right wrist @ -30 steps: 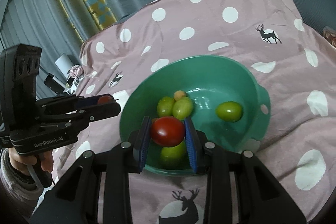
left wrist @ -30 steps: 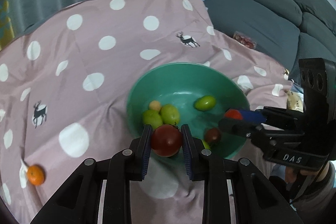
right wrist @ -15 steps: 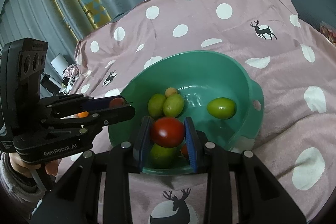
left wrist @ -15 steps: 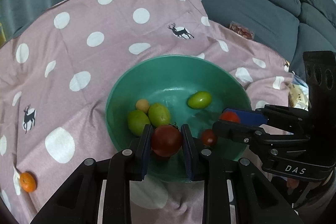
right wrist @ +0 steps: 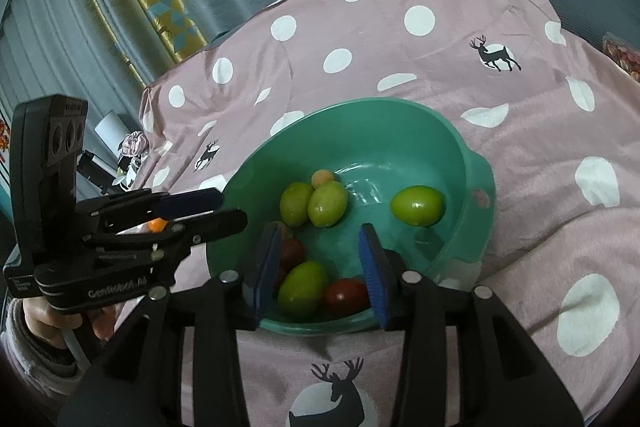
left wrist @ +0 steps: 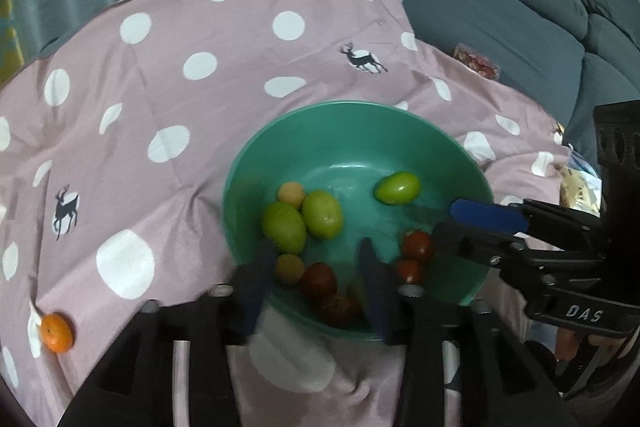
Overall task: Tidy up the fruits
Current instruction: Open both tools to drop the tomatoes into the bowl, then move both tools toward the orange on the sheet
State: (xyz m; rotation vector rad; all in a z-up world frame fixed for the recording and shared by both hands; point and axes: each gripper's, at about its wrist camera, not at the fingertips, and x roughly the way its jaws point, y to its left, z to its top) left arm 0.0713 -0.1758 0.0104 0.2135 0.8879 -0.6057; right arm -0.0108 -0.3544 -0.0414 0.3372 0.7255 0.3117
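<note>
A pink polka-dot cloth [left wrist: 208,39] lay under a green bowl [left wrist: 352,123] holding the fruit. Above its six-o'clock rim, the left gripper [left wrist: 318,275] and the right gripper [right wrist: 322,267] were both opening, released, gripping nothing. Green fruits [right wrist: 314,203] sat mid-bowl, red tomatoes [left wrist: 416,245] nearer. An orange [left wrist: 57,331] lay at eight o'clock.

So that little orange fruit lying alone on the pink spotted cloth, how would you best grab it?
Pinch the small round orange fruit across its widest middle, coming from above. It sits alone on the pink spotted cloth, outside the green bowl, so either side is free.
</note>
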